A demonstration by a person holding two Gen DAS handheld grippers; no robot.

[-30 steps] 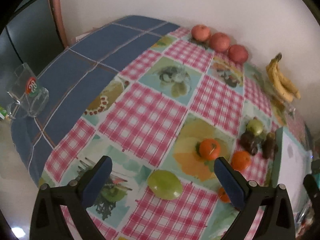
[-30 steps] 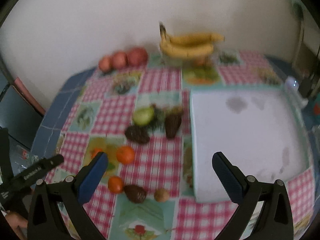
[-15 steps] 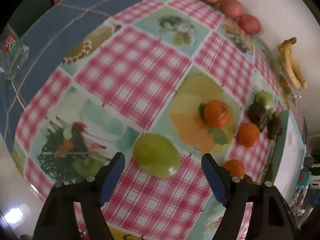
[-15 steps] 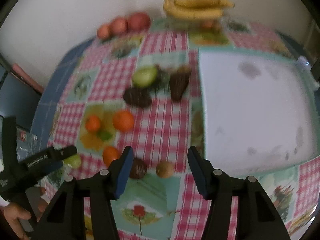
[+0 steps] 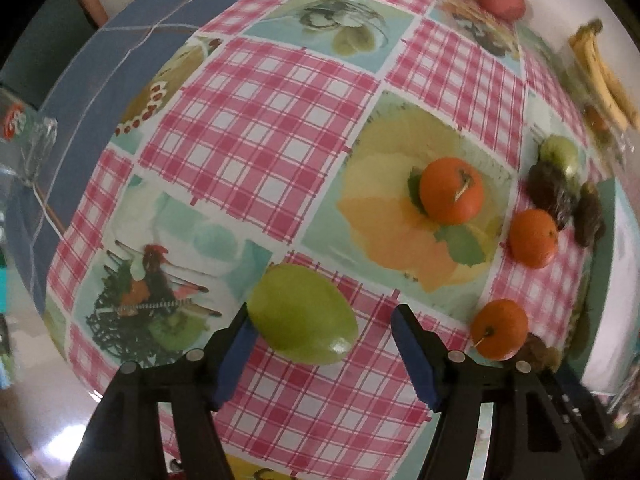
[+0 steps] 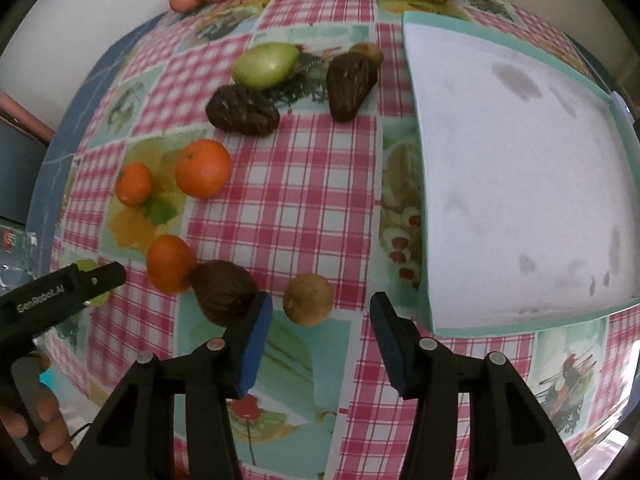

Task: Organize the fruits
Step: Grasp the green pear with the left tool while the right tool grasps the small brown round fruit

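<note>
The left gripper (image 5: 324,344) points down over the green mango (image 5: 302,314), which lies on the checked tablecloth (image 5: 256,140) near its front edge. Its jaws are closing; the left pad touches or nearly touches the fruit, the right pad stands clear. The mango looks smooth, firm and fairly heavy, so it may slip; the hold belongs across its short axis at the widest part.

The right gripper (image 6: 320,330) brackets the small brown fruit (image 6: 308,299), just left of the white tray (image 6: 520,168). Its jaws are closing, neither pad in contact. This fruit looks light, round and prone to roll; centred pads at moderate pressure suit it.
</note>
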